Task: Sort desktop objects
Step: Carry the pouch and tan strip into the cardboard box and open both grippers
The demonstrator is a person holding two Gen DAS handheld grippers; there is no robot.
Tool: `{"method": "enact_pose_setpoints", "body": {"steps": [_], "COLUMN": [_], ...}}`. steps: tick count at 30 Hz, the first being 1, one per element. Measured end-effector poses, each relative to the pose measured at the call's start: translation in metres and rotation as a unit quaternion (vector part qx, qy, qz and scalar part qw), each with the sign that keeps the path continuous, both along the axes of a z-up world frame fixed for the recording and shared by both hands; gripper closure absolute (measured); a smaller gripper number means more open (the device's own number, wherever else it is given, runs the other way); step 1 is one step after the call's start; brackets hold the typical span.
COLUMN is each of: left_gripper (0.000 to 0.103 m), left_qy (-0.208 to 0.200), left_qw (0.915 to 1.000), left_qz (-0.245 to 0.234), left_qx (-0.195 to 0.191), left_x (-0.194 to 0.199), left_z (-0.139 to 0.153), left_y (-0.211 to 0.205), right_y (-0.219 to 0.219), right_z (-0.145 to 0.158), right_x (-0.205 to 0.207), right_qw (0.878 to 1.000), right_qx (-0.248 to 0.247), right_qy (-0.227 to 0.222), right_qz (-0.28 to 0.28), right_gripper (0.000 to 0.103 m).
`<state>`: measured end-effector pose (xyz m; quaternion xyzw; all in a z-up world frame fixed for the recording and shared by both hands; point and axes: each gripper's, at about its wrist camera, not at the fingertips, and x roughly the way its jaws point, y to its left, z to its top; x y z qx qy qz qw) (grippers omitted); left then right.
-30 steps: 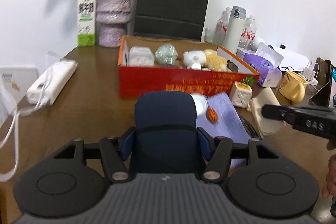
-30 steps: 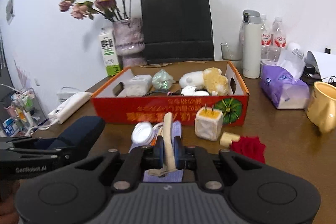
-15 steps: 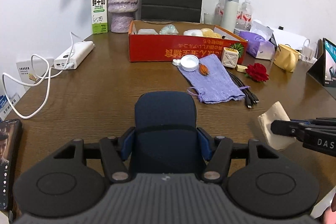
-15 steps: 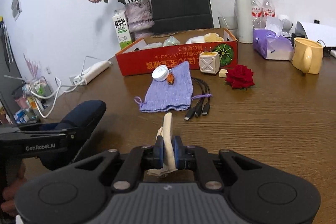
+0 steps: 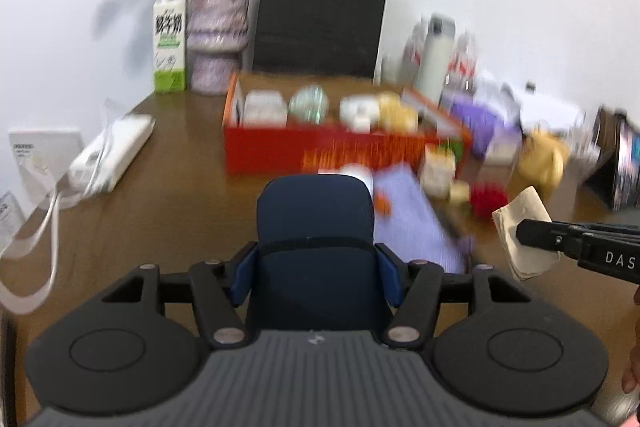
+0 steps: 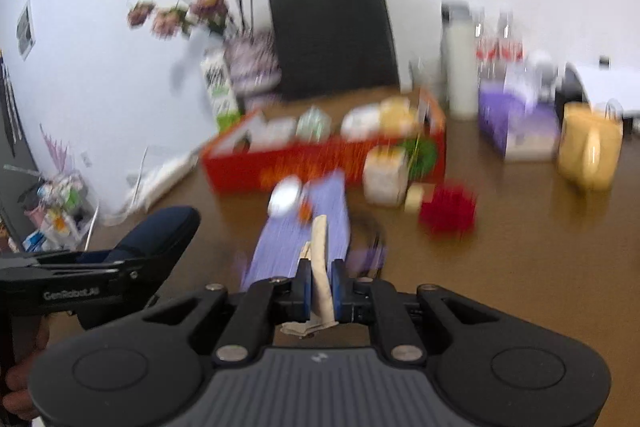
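Observation:
My left gripper [image 5: 316,267] is shut on a dark navy case [image 5: 314,227] and holds it above the table; the case also shows in the right wrist view [image 6: 160,231]. My right gripper [image 6: 319,287] is shut on a beige folded cloth [image 6: 320,259], which also shows in the left wrist view [image 5: 520,231]. Ahead stands the red cardboard box [image 5: 296,151] with several items inside. In front of it lie a purple knit pouch [image 6: 304,235], a white lid [image 6: 285,195], a white cube [image 6: 386,173] and a red rose [image 6: 448,207]. Both views are blurred by motion.
A black paper bag [image 5: 320,15], a vase of dried flowers [image 5: 218,39] and a milk carton [image 5: 170,41] stand at the back. A white power strip [image 5: 108,155] lies left. A yellow mug [image 6: 588,147], purple tissue pack [image 6: 516,123] and white flask [image 6: 458,63] stand right.
Both grippers have moved forward toward the red box, which looks larger and nearer than half a second ago. Each keeps its hold.

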<state>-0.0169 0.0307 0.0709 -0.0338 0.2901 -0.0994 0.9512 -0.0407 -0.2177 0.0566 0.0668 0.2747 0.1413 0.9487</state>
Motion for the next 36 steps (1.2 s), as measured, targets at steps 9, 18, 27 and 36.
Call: {"method": "enact_pose_setpoints", "body": {"steps": [9, 18, 27, 36], "left_gripper": [0.041, 0.040, 0.019, 0.002], "left_qy": [0.028, 0.137, 0.125, 0.030], "left_qw": [0.9991, 0.9842, 0.9892, 0.9971], "left_qz": [0.029, 0.023, 0.032, 0.046], "left_qx": [0.016, 0.110, 0.071, 0.052], "left_x": [0.200, 0.281, 0.265, 0.170], "left_z": [0.071, -0.011, -0.001, 0.029], "left_y": [-0.002, -0.027, -0.015, -0.012], "right_y": [-0.015, 0.025, 0.031, 0.015], "right_z": [0.067, 0.017, -0.019, 0.023], "right_x": [0.167, 0.331, 0.334, 0.268], "right_qw": [1.000, 0.987, 0.977, 0.990], "right_qx": [-0.004, -0.001, -0.023, -0.033], "right_qy": [-0.019, 0.157, 0.213, 0.133], "right_qz": [-0.014, 0.024, 0.020, 0.010], "right_gripper": [0.094, 0.093, 0.063, 0.044]}}
